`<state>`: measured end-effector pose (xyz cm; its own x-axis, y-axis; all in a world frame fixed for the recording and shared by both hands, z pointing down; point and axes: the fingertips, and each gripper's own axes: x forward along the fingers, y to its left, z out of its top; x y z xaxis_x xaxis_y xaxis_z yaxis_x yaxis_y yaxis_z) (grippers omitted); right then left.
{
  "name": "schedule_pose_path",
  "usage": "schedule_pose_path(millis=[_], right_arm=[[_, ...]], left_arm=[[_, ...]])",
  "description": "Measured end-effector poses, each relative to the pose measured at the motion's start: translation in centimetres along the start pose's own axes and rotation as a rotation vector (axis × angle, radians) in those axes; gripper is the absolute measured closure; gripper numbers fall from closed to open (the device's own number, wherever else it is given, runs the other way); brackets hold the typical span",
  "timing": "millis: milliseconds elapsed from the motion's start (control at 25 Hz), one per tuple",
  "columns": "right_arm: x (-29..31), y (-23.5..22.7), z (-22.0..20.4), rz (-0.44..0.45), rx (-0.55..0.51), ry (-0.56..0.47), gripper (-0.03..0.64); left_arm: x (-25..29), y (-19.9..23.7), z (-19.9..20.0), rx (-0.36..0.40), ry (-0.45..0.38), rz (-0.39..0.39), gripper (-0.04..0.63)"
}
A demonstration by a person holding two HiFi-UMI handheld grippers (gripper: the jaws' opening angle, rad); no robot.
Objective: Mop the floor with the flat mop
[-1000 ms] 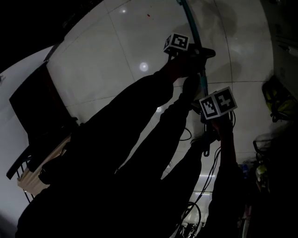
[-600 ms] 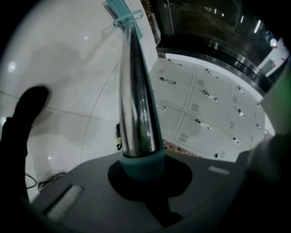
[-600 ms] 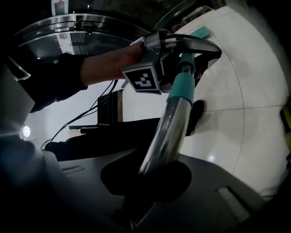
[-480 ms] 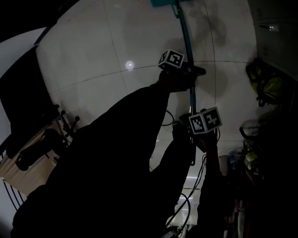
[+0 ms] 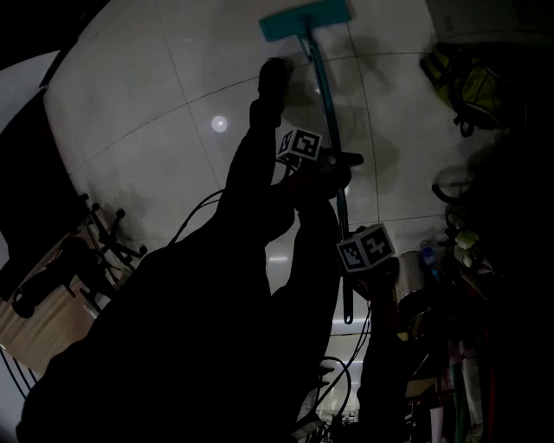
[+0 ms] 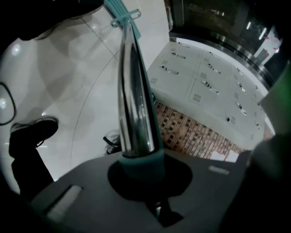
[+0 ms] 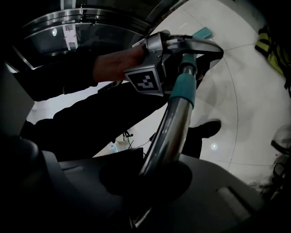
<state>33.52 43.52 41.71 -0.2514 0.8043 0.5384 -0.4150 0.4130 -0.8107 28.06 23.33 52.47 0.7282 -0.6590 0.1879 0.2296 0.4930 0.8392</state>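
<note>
The flat mop has a teal head (image 5: 305,19) lying on the pale tiled floor at the top of the head view. Its pole (image 5: 327,130) runs down toward me. My left gripper (image 5: 336,161) is shut on the pole higher up, and my right gripper (image 5: 363,264) is shut on it near the lower end. In the left gripper view the shiny pole (image 6: 134,91) rises from a teal collar (image 6: 141,164) between the jaws, up to the mop head (image 6: 119,11). The right gripper view shows the pole (image 7: 169,132), its teal grip (image 7: 184,88) and the left gripper (image 7: 184,48) beyond.
A person's shoe (image 5: 273,73) is on the floor left of the pole. A yellow-green bag (image 5: 472,82) lies at the top right, with clutter (image 5: 450,260) along the right side. Cables (image 5: 346,398) trail below. A wooden rack (image 5: 43,311) stands left. White lockers (image 6: 204,77) line the wall.
The mop head, out of view a second ago, now shows in full at the top. Both grippers sit lower and more to the left in the head view. A foot has come forward.
</note>
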Motion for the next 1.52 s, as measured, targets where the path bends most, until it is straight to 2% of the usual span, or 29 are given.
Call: schedule_pose_path(millis=[120, 240, 360, 520, 640, 800, 1040, 1200, 1400, 1520], right_arm=[[1.0, 0.1, -4.3, 0.018, 0.006, -0.004, 0.554], [1.9, -0.1, -6.7, -0.003, 0.002, 0.012, 0.554], [2.4, 0.1, -6.2, 0.008, 0.013, 0.013, 0.554], [2.2, 1.0, -2.1, 0.064, 0.045, -0.024, 0.554], [1.3, 1.5, 2.5, 0.096, 0.057, -0.052, 0.554], [-0.6, 1.9, 10.4, 0.084, 0.046, -0.05, 0.552], [-3.7, 2.3, 25.1, 0.045, 0.019, -0.032, 0.554], [-5.5, 2.8, 35.5, 0.028, 0.008, -0.026, 0.554], [-7.0, 3.9, 47.6, 0.058, -0.005, -0.061, 0.554], [-7.3, 4.5, 53.4, 0.068, -0.013, -0.08, 0.554]], left_arm=[[0.9, 2.0, -4.3, -0.016, 0.039, 0.029, 0.586], [0.9, 3.6, -6.8, -0.031, 0.076, 0.061, 0.586], [0.3, 4.2, -6.5, -0.041, 0.075, 0.072, 0.586], [-0.6, 3.3, -3.0, -0.037, 0.05, 0.074, 0.584], [-1.5, 1.2, 1.3, -0.029, 0.023, 0.059, 0.586], [-3.4, -2.6, 8.8, -0.019, -0.014, 0.036, 0.586], [-7.1, -9.2, 22.4, 0.003, -0.018, 0.003, 0.584], [-9.8, -13.5, 32.0, 0.022, -0.053, -0.018, 0.581], [-13.4, -18.3, 42.9, 0.074, -0.079, -0.02, 0.569], [-15.4, -20.5, 48.1, 0.094, -0.115, -0.027, 0.569]])
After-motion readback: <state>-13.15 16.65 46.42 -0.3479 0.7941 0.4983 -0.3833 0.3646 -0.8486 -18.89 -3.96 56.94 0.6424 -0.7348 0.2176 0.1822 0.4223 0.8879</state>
